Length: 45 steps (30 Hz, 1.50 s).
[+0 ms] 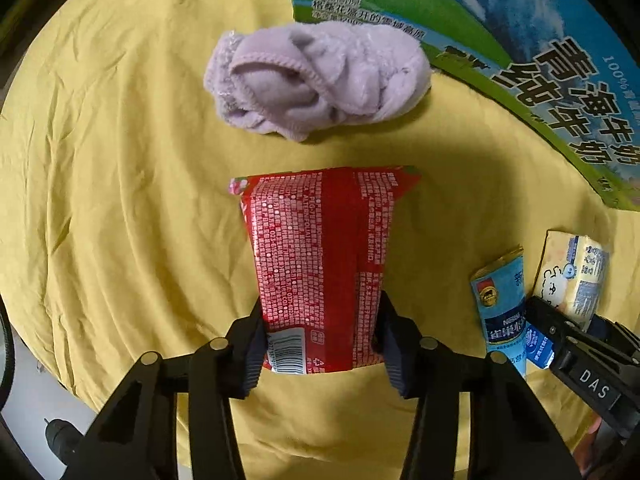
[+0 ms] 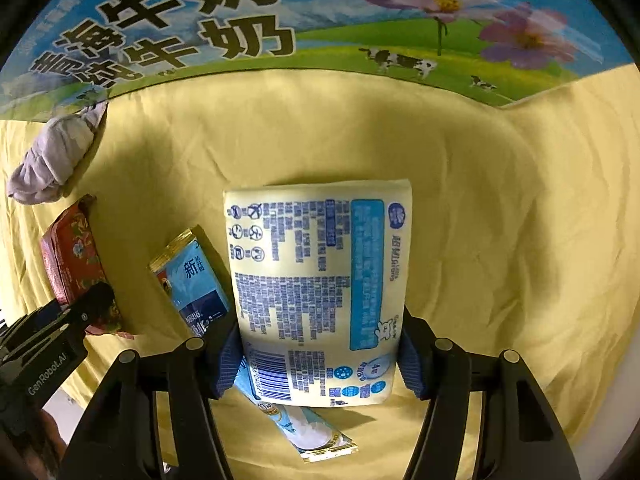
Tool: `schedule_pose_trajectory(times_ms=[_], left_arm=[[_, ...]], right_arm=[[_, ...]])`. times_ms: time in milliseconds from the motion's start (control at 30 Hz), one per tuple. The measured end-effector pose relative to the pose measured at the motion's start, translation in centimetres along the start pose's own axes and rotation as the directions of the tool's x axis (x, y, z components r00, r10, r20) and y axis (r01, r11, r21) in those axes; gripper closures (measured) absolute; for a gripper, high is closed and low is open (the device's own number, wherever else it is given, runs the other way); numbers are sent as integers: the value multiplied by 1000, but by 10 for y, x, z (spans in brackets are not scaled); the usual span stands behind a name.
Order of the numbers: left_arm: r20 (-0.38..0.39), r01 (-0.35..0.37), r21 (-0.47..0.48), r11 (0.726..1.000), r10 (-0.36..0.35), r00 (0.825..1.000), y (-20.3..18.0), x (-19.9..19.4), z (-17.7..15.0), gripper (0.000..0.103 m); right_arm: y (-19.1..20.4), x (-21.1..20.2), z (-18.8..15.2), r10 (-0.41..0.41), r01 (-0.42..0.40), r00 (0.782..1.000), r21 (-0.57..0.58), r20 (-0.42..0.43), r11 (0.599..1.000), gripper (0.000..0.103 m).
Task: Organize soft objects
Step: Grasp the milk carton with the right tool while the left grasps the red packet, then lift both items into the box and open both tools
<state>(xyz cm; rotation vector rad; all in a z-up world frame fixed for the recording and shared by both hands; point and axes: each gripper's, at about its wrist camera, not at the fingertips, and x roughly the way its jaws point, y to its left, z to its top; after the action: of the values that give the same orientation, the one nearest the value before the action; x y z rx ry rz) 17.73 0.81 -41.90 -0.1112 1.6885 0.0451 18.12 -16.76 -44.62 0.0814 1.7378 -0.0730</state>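
My left gripper (image 1: 320, 336) is shut on a red soft pack (image 1: 320, 256) with white print, holding it over the yellow cloth (image 1: 120, 200). A crumpled lilac fleece cloth (image 1: 316, 80) lies beyond it. My right gripper (image 2: 316, 356) is shut on a pale yellow tissue pack (image 2: 316, 280) with blue print. A blue Nestle sachet (image 2: 192, 280) lies on the cloth to its left and partly under it. In the right wrist view the red pack (image 2: 74, 260) and the left gripper (image 2: 92, 304) show at the left, the lilac cloth (image 2: 56, 156) at far left.
A large milk carton box (image 1: 500, 40) with green and blue print stands along the back; it also fills the top of the right wrist view (image 2: 320, 20). The right gripper (image 1: 560, 332), yellow pack (image 1: 572, 280) and blue sachet (image 1: 504, 308) show at the right.
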Motion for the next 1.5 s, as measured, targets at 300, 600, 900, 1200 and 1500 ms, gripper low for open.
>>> schedule_pose_trajectory(times_ms=[300, 600, 900, 1200, 1500], left_arm=[[92, -16, 52, 999, 11, 996, -34, -55, -4, 59], [197, -3, 150, 989, -27, 980, -60, -135, -37, 59], [289, 36, 211, 977, -98, 952, -53, -194, -46, 59], [316, 93, 238, 967, -168, 934, -56, -222, -17, 59], [268, 141, 264, 954, -213, 940, -65, -214, 63, 59]], right_arm=[[7, -13, -16, -4, 5, 999, -16, 51, 1000, 38], [5, -82, -49, 47, -42, 983, -33, 178, 999, 38], [-5, -157, -72, 121, -114, 957, -42, 265, 993, 38], [-22, -203, -71, 188, -187, 925, -34, 330, 982, 38], [-36, -221, -22, 276, -298, 901, 14, 336, 955, 38]])
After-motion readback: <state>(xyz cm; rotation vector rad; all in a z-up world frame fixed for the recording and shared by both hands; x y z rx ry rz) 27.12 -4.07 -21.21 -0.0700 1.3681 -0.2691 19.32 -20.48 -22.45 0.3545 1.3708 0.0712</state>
